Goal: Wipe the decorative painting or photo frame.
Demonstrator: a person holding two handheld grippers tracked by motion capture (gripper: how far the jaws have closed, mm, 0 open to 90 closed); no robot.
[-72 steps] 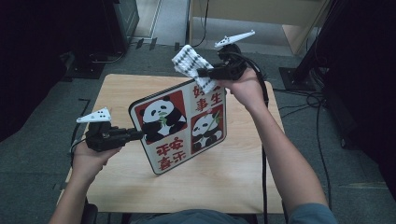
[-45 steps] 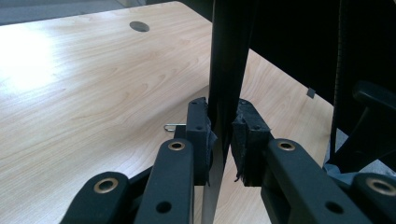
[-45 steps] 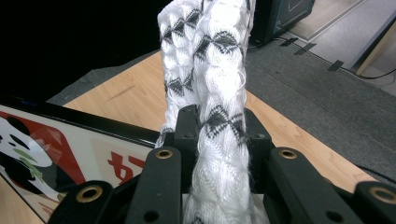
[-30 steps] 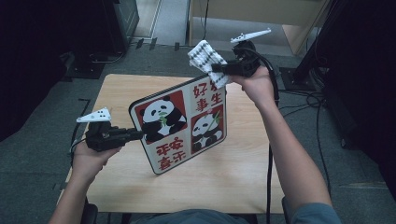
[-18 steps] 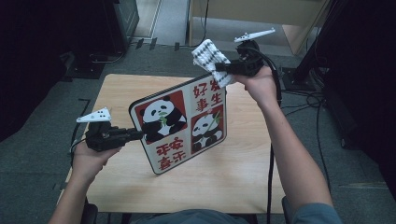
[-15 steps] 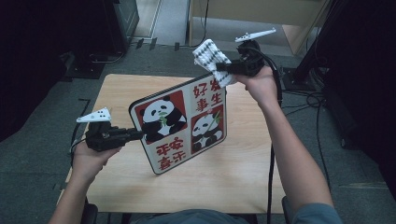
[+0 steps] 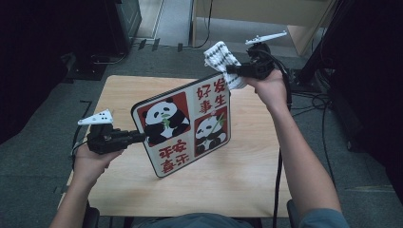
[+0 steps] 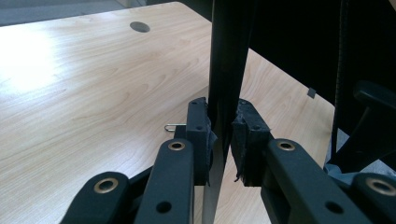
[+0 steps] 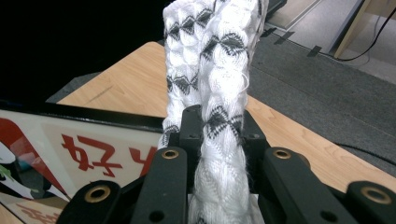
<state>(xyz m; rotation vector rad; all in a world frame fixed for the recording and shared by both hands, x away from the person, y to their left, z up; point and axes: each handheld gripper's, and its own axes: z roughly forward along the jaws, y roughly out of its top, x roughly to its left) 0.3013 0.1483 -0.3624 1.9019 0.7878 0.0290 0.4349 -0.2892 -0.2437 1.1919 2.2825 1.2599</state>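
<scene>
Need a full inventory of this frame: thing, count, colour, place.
panda board: 1, white and red with black edge, tilted above the table, edge clamped by left gripper
cloth: 1, white with grey pattern, at the board's top corner, clamped by right gripper
table: 1, light wood, centre
paper clip: 1, metal, on the table
cables: several, black, floor at right
left gripper: 1, black, shut on board edge
right gripper: 1, black, jaws just closing on cloth
</scene>
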